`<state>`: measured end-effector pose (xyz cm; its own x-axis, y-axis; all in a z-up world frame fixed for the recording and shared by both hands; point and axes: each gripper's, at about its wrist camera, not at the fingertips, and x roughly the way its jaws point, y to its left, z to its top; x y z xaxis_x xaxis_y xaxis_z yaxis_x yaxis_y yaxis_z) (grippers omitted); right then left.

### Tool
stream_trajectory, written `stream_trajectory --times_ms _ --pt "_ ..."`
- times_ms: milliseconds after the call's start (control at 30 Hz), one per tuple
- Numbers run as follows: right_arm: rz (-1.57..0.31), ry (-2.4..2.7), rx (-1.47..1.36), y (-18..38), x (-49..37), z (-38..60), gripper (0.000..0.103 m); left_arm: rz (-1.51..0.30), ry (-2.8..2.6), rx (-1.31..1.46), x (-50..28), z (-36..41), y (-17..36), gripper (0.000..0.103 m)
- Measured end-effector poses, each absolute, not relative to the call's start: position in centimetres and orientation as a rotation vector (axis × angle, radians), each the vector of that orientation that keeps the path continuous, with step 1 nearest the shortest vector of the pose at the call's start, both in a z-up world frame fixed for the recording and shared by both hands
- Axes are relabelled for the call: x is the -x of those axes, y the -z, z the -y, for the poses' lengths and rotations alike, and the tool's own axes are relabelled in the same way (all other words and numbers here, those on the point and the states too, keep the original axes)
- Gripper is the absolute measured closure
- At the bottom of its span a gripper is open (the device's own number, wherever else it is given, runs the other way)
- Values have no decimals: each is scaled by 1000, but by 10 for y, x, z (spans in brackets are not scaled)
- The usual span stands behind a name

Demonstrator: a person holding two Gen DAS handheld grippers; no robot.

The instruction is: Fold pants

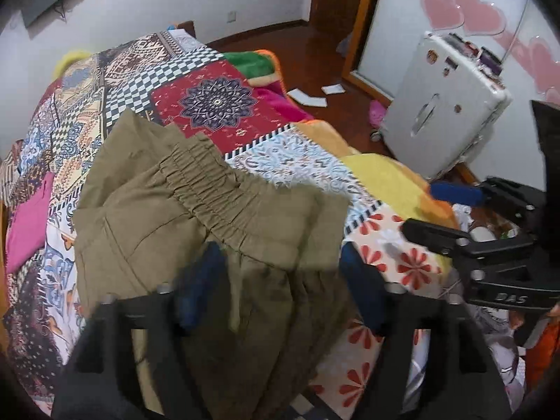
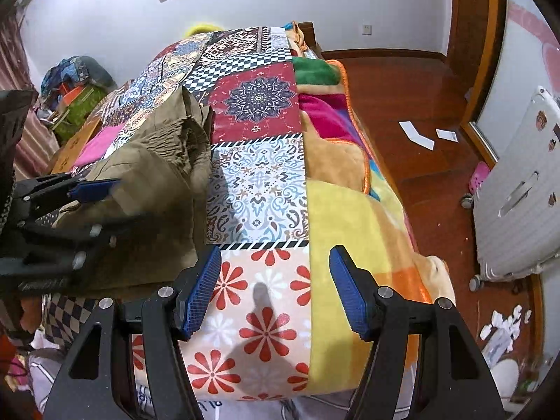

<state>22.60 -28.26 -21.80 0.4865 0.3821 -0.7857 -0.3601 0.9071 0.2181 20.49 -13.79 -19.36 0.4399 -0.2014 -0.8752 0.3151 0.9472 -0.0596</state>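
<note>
Olive-brown pants [image 1: 196, 210] with a gathered elastic waistband lie bunched on a patchwork bedspread [image 1: 210, 98]. My left gripper [image 1: 280, 280] is open, its blue-padded fingers [image 1: 201, 290] spread on either side of the pants fabric and just above it; the image is motion-blurred. In the right wrist view the pants [image 2: 157, 175] lie at the left, with the left gripper [image 2: 87, 203] over them. My right gripper [image 2: 276, 290] is open and empty above the red-flower patch of the bedspread [image 2: 259, 182], to the right of the pants. It also shows in the left wrist view [image 1: 490, 255].
A pink cloth [image 1: 28, 217] lies on the bed's left. A yellow and orange blanket [image 2: 353, 217] hangs over the right bed edge. A white suitcase [image 2: 518, 203] stands on the wooden floor [image 2: 413, 105], with paper scraps [image 2: 416, 136] near it. Clutter [image 2: 77, 94] sits left of the bed.
</note>
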Motion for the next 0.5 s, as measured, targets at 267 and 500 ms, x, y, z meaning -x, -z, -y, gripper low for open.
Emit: stream_trajectory --times_ms 267,500 --pt "-935 -482 -26 208 -223 270 42 -982 276 -70 -188 103 159 29" --pt "-953 -541 13 214 -219 242 42 -912 81 -31 -199 23 147 8"
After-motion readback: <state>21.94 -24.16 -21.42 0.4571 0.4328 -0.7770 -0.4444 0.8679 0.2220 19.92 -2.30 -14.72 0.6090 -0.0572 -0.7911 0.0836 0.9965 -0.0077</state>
